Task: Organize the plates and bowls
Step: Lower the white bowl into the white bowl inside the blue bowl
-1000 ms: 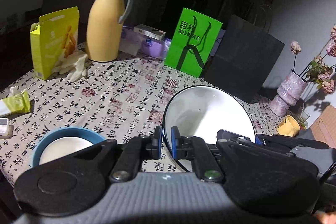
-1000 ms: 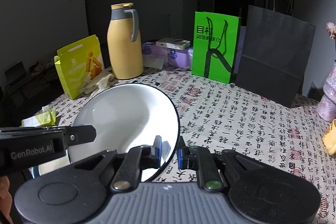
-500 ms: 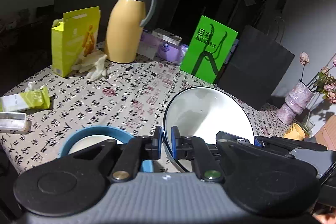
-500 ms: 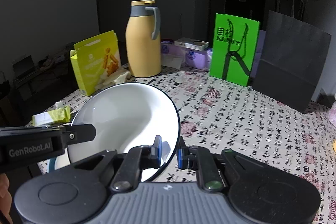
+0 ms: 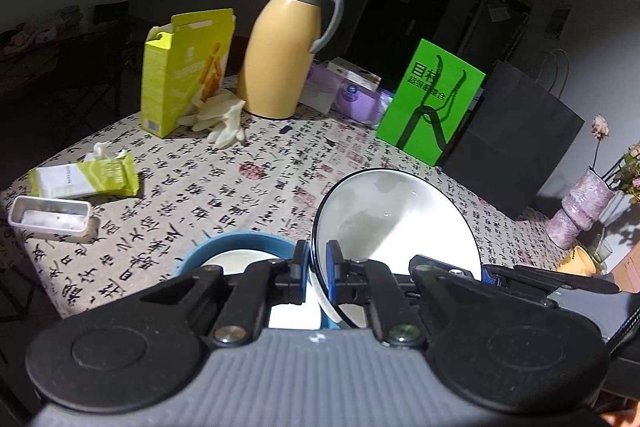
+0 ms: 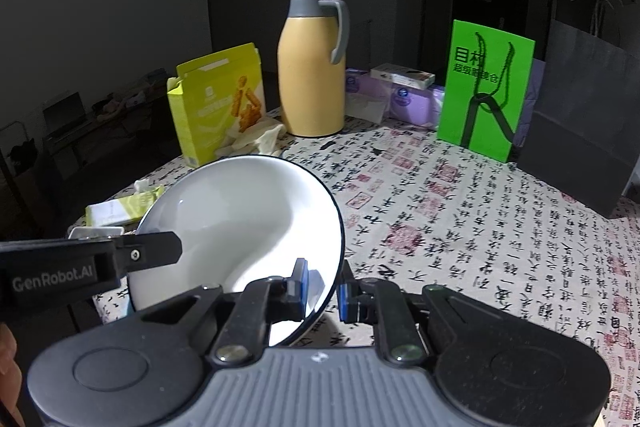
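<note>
Both the left gripper point(image 5: 317, 263) and the right gripper point(image 6: 322, 287) pinch opposite rims of the white bowl point(image 6: 240, 231), held tilted above the table point(image 6: 500, 227). A blue bowl point(image 5: 236, 247) (half hidden by the left gripper) sits just beside it. Farther back stand a yellow jug point(image 5: 286, 47), a snack box point(image 5: 184, 67), a green bag point(image 6: 486, 89) and a black bag point(image 6: 584, 123). The patterned cloth is lit; the room is dark.
</note>
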A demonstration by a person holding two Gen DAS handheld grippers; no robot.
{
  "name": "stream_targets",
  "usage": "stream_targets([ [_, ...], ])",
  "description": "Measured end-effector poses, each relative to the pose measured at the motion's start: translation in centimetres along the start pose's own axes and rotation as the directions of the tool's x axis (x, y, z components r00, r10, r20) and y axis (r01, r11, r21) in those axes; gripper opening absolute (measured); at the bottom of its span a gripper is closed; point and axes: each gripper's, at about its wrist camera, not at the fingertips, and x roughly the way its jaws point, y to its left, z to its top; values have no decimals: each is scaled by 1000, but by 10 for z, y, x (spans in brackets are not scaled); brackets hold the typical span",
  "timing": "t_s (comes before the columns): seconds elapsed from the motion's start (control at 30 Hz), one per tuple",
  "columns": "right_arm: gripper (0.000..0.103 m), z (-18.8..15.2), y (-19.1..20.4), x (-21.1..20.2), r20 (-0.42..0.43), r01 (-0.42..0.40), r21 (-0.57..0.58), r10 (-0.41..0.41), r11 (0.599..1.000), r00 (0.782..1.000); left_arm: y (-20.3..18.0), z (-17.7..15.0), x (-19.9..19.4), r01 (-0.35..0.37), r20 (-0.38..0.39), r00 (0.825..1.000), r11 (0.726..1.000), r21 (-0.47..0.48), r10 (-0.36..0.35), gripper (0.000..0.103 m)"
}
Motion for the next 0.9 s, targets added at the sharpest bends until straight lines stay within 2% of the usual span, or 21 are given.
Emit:
stream_targets([
  [0.47, 14, -8, 33, 31, -60, -50, -10, 50, 999, 997, 47, -8, 7, -41, -39, 998, 997, -59, 39, 9],
  [0.9, 14, -20, 52, 68, -145, -53, -29, 48, 998, 988, 74, -18, 32, -64, -103, 993, 994, -89, 54, 9],
])
